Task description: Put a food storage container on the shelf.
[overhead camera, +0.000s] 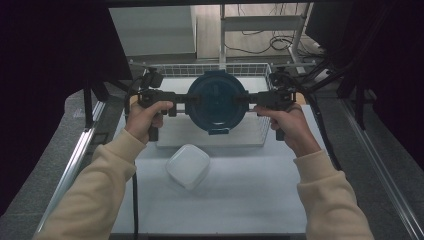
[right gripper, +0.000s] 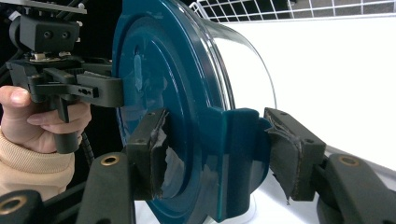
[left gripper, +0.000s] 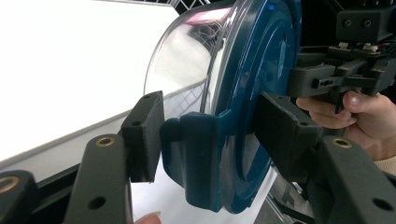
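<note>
High view: going from left to right, we hold the left hand-held gripper point(overhead camera: 176, 103) clamped on the left latch tab of a round clear container point(overhead camera: 217, 101) with a dark blue lid, and the right hand-held gripper point(overhead camera: 251, 101) clamped on the opposite tab. In the left gripper view the pads point(left gripper: 144, 135) sit either side of the blue latch point(left gripper: 198, 154); in the right gripper view the worn pads point(right gripper: 152, 149) pinch the other latch point(right gripper: 238, 154) the same way. So the container hangs between our two grips, lifted above the wire basket point(overhead camera: 260, 127) at the far half of the counter point(overhead camera: 240, 195).

We judge this to be the carrying step: the container is up and out of the basket, not yet set down. The next move calls for both hands travelling together and level, since either grip slipping off a tab would tip the container. A bare patch of counter lies toward us, beside the small white lidded box point(overhead camera: 187, 165).

The counter is white and matte, with metal rails at either side. Beyond it we see a grey cabinet, a metal frame and loose cables on a pale floor; the sides are dark.
</note>
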Demonstrator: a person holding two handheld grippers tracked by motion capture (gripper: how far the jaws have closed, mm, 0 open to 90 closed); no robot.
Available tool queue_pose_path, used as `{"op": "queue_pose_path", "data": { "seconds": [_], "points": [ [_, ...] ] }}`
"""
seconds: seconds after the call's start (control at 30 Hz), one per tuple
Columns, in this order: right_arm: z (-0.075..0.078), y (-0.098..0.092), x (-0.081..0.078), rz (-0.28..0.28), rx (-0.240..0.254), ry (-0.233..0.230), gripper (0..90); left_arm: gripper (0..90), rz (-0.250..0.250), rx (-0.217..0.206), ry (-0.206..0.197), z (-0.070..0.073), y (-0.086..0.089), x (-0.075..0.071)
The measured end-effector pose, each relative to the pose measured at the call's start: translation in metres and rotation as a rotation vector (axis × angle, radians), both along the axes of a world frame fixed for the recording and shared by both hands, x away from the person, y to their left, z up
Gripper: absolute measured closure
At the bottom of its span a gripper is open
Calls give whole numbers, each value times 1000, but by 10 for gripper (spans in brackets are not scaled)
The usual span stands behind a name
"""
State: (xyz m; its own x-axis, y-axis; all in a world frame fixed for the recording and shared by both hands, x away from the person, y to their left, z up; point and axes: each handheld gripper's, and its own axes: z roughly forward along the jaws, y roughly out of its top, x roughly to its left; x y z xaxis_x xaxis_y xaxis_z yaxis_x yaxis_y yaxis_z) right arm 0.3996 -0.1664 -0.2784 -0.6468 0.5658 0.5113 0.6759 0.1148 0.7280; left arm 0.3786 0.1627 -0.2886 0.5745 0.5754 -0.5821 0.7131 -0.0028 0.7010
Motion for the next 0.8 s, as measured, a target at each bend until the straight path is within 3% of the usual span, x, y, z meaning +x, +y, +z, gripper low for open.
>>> {"op": "queue_pose_path", "data": {
  "seconds": [0.5,0.8],
  "points": [
    [21,14,24,2,11,7,419,430,9,-2,8,22,14,24],
    [19,21,48,-10,9,33,420,428,11,-23,32,16,20,53]
  ]
}}
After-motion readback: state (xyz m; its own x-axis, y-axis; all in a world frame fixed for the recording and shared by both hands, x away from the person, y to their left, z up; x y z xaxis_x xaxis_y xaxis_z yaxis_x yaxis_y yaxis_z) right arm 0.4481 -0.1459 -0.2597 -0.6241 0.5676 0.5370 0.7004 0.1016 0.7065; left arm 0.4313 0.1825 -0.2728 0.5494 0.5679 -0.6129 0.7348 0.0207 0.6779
